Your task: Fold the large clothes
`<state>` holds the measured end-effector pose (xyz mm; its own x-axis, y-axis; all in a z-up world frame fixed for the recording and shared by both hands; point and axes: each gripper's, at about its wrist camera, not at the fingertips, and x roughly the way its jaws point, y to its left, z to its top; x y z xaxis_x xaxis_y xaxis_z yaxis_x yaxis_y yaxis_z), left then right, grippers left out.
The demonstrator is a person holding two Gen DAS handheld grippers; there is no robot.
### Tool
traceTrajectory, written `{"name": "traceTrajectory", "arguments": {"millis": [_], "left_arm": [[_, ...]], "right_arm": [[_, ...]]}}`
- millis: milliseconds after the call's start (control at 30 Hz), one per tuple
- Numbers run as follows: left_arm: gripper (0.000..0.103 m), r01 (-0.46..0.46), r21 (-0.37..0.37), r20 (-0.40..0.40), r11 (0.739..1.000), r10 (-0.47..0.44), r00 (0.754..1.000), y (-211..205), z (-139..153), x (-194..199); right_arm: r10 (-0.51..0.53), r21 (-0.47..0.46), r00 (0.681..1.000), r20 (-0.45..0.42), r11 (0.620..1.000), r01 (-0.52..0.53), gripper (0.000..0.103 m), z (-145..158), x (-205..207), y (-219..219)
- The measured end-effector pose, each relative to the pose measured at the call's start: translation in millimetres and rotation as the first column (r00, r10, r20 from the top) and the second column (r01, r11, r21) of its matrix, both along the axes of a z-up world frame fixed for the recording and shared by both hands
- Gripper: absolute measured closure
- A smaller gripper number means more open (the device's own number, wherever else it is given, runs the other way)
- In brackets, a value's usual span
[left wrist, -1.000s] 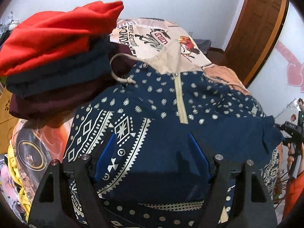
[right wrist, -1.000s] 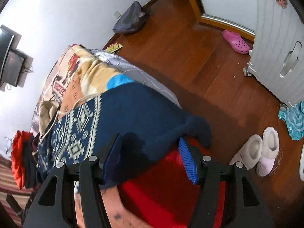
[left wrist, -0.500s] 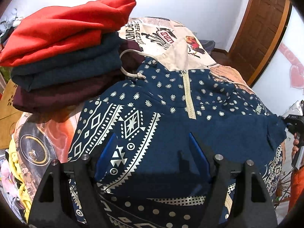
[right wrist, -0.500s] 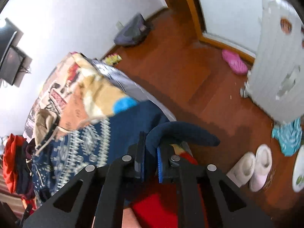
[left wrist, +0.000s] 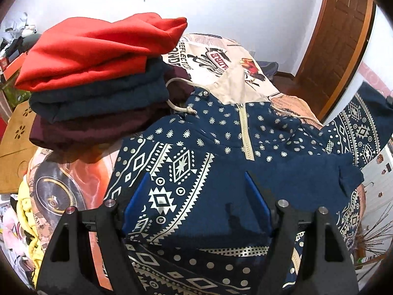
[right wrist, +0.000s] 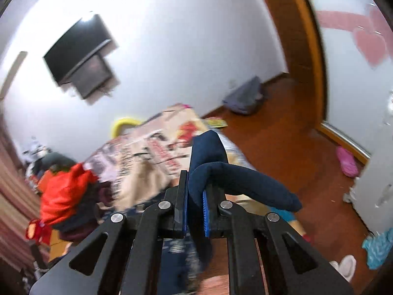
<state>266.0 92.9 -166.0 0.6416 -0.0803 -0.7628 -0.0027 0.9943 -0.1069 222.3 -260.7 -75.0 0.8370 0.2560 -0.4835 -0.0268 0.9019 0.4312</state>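
**Right sleeve pinched and lifted**

The right gripper (right wrist: 195, 217), open a second ago, has clamped the navy patterned hoodie's (left wrist: 221, 162) sleeve cuff (right wrist: 221, 172) and raised it at 2 o'clock. The hoodie lies on the bed (left wrist: 235, 56). The left gripper (left wrist: 196, 206) hovers wide open, empty. Folding the sleeve inward looks next.

Your bed (left wrist: 245, 56): printed cover with lettering and cartoon figures. On it you have a navy patterned hoodie (left wrist: 221, 147) spread flat, and just beside it at the left a stack (left wrist: 98, 86) of folded clothes, red over dark blue over maroon. Wooden floor (right wrist: 282, 135): pink slipper (right wrist: 346, 161), grey bag (right wrist: 244, 97).
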Motion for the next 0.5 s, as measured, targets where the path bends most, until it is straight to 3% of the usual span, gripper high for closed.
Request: {"name": "traceTrajectory", "arguments": {"millis": [100, 267, 500], "left_arm": [[0.027, -0.006, -0.007, 0.006, 1.000, 0.006, 1.000, 3.4, 2.1, -3.2], [0.027, -0.015, -0.014, 0.001, 1.000, 0.015, 1.000, 9.6, 0.7, -8.9], [0.027, -0.018, -0.008, -0.011, 1.000, 0.018, 1.000, 12.4, -4.3, -15.2]], "right_arm": [[0.077, 0.008, 0.997, -0.003, 0.997, -0.077, 0.095, -6.4, -4.4, 28.5], [0.184, -0.034, 0.979, -0.092, 0.982, -0.188, 0.095, -41.6, 0.2, 76.1], [0.306, -0.081, 0.912, -0.273, 0.938, -0.338, 0.094, -97.5, 0.1, 123.7]]}}
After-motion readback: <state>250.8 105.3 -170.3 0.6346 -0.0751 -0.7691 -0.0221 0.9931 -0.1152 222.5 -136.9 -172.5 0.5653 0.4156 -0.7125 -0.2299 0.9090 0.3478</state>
